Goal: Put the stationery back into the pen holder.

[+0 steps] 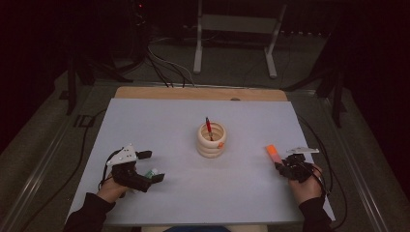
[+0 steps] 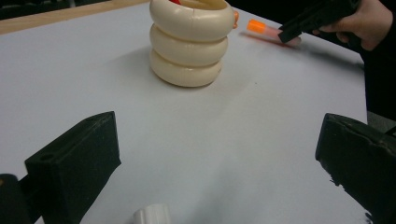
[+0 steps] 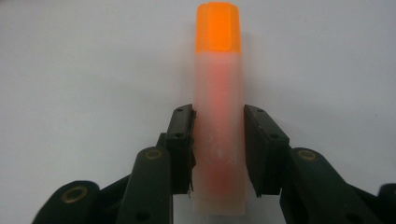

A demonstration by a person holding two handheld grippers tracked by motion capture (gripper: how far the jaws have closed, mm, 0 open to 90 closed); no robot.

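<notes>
Right gripper view shows what the high view cannot — my right tool (image 3: pixel 218 154) has its pads pressed on the highlighter's (image 3: pixel 218 121) sides. It lies flat on the worktop (image 1: pixel 159 125), orange cap pointing away from me, right of the holder (image 1: pixel 211 140). My left tool (image 2: pixel 219 172) gapes wide, holding nothing.

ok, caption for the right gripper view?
Right gripper jaws closed on the orange highlighter, lying on the white table.
</notes>
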